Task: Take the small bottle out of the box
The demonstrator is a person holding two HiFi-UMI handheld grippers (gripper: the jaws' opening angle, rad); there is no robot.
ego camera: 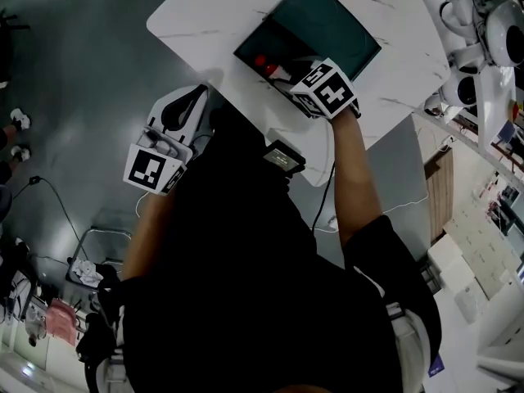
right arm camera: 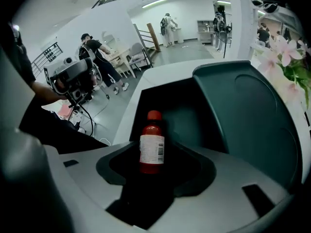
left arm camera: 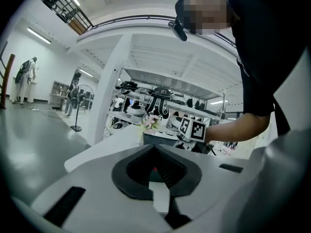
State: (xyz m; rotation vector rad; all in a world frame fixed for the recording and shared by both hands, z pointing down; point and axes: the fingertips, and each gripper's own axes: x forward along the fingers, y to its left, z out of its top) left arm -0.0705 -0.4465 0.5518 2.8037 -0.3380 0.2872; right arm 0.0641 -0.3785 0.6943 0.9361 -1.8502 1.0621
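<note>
White table (ego camera: 205, 19) is carrying a dark green box (right arm camera: 252, 110), lid lying open for access. Right gripper (right arm camera: 154, 171) is pointing down into it, jaws spread either side of the small bottle (right arm camera: 152, 142), not pinching. Bottle is standing upright inside the box. Left gripper (left arm camera: 155, 174) is idling off-table, jaws pressed together, empty. White label (right arm camera: 148, 149) is showing a barcode; print unreadable.

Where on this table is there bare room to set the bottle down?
Bare table left of the box, toward the rounded corner, and right of the lid. Crowded at the box's near side, where the right gripper hangs.
</note>
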